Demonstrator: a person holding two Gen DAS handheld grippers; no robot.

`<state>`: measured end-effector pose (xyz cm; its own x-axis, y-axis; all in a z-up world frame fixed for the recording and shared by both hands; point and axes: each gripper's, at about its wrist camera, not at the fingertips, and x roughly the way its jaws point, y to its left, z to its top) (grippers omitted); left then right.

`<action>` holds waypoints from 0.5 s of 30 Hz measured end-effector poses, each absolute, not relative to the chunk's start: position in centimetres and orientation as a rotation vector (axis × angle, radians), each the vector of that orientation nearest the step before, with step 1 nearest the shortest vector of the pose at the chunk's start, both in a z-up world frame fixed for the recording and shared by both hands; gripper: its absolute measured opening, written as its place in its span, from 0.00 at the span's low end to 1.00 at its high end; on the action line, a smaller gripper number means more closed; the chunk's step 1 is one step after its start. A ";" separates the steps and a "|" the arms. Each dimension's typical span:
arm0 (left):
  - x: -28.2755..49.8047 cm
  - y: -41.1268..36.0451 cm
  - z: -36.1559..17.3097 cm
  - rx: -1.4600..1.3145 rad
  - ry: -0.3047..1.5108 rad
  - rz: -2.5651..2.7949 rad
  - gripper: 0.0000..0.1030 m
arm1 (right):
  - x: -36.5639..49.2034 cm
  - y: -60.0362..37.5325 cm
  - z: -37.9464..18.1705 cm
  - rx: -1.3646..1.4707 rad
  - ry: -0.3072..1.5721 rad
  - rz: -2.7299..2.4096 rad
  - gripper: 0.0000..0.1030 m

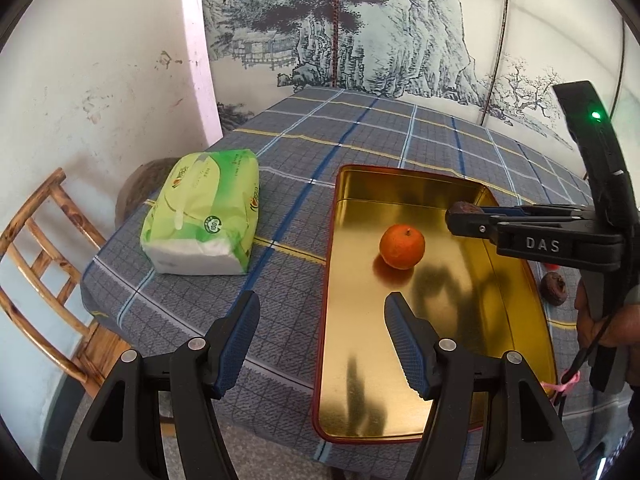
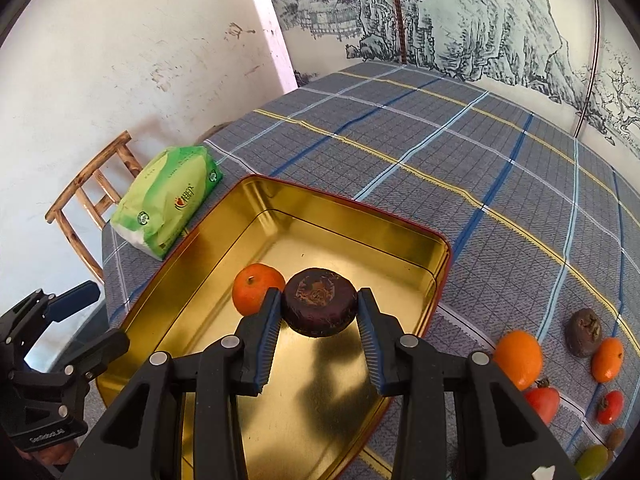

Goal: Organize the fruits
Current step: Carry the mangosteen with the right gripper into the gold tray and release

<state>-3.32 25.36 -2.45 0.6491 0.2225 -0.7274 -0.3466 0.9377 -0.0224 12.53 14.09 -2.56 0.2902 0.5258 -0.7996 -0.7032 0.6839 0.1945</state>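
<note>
A gold tin tray with a red rim (image 1: pixel 440 380) (image 2: pixel 332 220) lies on the checked tablecloth. One orange tangerine (image 1: pixel 401 246) (image 2: pixel 256 288) sits inside it. My right gripper (image 2: pixel 318 320) is shut on a dark purple-brown round fruit (image 2: pixel 319 307) and holds it above the tray, next to the tangerine; it shows from the side in the left wrist view (image 1: pixel 460 216). My left gripper (image 1: pixel 318 344) is open and empty, over the tray's near left rim. Loose fruits lie right of the tray: an orange (image 2: pixel 518 358), a dark fruit (image 2: pixel 583 332) (image 1: pixel 554 288), a small tangerine (image 2: pixel 608 360), two red persimmons (image 2: pixel 544 402).
A green tissue pack (image 1: pixel 204 220) (image 2: pixel 168 200) lies left of the tray. A wooden chair (image 1: pixel 44 280) stands off the table's left edge. A green fruit (image 2: pixel 592 460) and a small brown one (image 2: pixel 616 438) sit at the near right. A painted wall backs the table.
</note>
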 end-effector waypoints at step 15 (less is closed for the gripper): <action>-3.1 24.4 -2.7 -0.146 0.801 0.308 0.65 | 13.5 15.8 -3.0 -0.177 0.976 0.840 0.36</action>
<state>-3.06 24.38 -2.70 0.6544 0.2155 -0.7248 -0.3255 0.9455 -0.0127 13.46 15.85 -3.04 0.2812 0.5476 -0.7881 -0.6973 0.6808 0.2242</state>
